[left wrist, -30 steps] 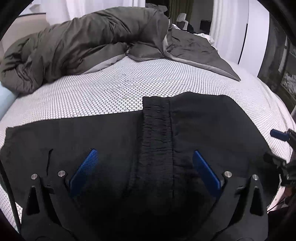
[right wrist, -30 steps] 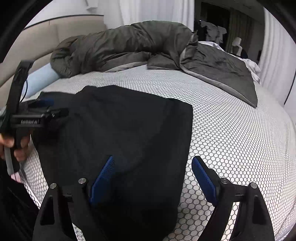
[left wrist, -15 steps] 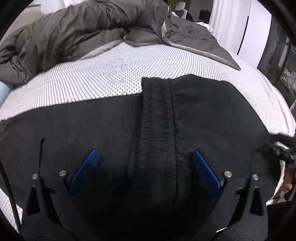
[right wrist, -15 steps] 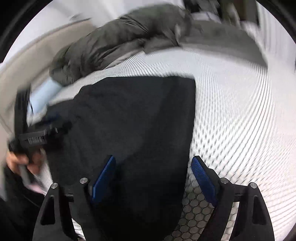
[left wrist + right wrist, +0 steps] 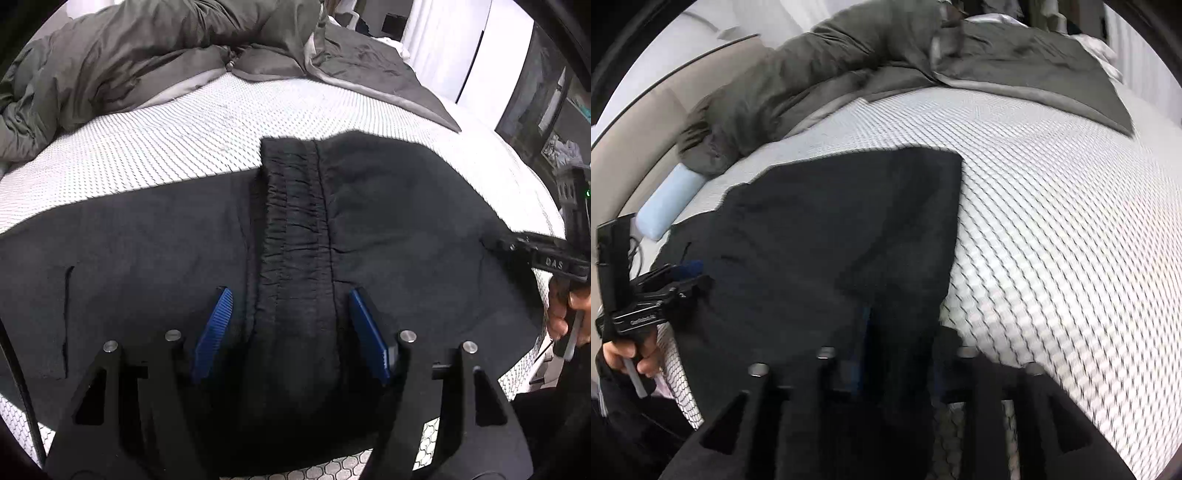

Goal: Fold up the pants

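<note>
Both tongs, left (image 5: 291,332) and right (image 5: 897,354), have been closing over the pants (image 5: 388,206).

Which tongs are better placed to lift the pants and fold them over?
Probably the left tongs: their blue pads have just been closing on either side of the gathered waistband of the black pants. The right tongs have also been closing at the pants' edge, but that view is blurred.

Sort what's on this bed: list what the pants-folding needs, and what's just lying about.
Needed:
black pants
left claw, closing around the waistband
right claw, closing on the pants' edge

Lying about:
grey duvet
blue roll
</note>
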`<state>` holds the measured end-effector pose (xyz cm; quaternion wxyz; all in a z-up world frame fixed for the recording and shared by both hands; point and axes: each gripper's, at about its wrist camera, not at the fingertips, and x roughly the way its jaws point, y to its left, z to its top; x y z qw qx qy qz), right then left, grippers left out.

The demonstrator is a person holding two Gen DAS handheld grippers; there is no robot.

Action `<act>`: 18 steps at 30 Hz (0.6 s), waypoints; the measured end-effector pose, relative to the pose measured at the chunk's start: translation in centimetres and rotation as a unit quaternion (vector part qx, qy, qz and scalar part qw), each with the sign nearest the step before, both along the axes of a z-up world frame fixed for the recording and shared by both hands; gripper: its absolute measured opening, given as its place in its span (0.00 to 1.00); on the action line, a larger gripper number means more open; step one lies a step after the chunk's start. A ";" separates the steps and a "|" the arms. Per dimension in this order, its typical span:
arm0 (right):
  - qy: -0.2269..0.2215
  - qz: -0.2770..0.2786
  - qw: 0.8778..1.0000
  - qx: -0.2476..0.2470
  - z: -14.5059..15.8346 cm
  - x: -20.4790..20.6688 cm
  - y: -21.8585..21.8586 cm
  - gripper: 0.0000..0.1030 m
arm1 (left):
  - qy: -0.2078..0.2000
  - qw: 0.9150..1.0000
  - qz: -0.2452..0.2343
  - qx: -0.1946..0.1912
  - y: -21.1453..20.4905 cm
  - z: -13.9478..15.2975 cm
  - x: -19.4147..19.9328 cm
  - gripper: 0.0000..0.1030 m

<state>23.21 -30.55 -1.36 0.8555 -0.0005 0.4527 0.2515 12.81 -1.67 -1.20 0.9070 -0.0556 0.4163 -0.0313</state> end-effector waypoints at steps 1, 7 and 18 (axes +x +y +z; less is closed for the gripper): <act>-0.017 -0.013 1.000 -0.003 0.7 -0.7 -0.3 0.34 | -0.021 1.000 0.007 0.012 -0.2 0.8 -0.5 0.62; -0.100 0.027 0.994 0.043 4.2 -6.0 1.5 0.37 | -0.089 0.993 -0.076 0.027 -5.4 2.7 -1.9 0.65; -0.057 0.078 0.991 -0.090 -1.3 -4.7 4.7 0.37 | -0.012 0.987 -0.150 0.053 -6.9 -1.3 -0.6 0.61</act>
